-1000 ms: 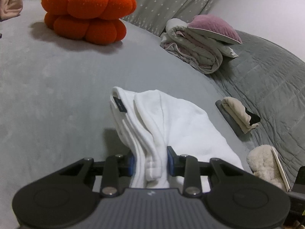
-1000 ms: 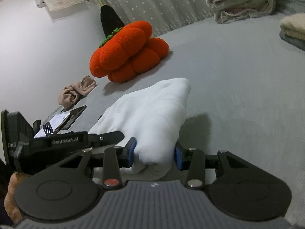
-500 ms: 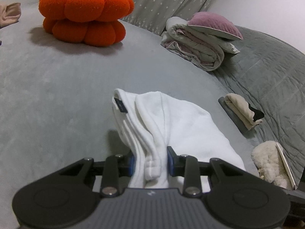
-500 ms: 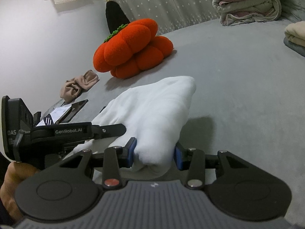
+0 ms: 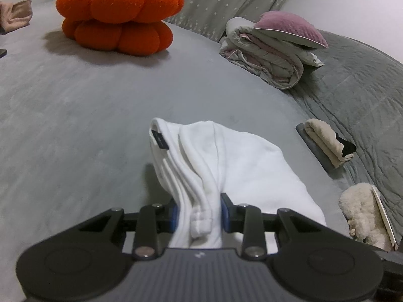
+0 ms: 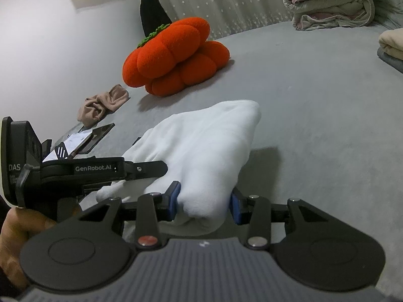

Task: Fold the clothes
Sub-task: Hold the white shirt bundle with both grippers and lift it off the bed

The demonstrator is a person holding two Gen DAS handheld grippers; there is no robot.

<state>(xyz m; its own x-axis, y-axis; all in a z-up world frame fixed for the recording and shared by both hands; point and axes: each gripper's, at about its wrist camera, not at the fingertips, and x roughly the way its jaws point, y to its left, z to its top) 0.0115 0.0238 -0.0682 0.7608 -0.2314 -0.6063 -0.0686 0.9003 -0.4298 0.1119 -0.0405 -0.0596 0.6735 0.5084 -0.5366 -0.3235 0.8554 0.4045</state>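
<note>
White fleece fills the middle of the left wrist view: a bunched white garment rises off the grey bed cover, and the left gripper pinches a gathered edge of it between its blue pads. A small dark label shows near the garment's far left corner. Beyond lie an orange pumpkin cushion, a folded quilt with a pink pillow on top, and a small stack of folded clothes at the right.

From the right wrist view, the right gripper clamps a thick roll of the same garment, pads pressed into both sides. To its left a hand holds the left gripper, whose fingers reach the cloth. A brown crumpled cloth lies near the pumpkin cushion.
</note>
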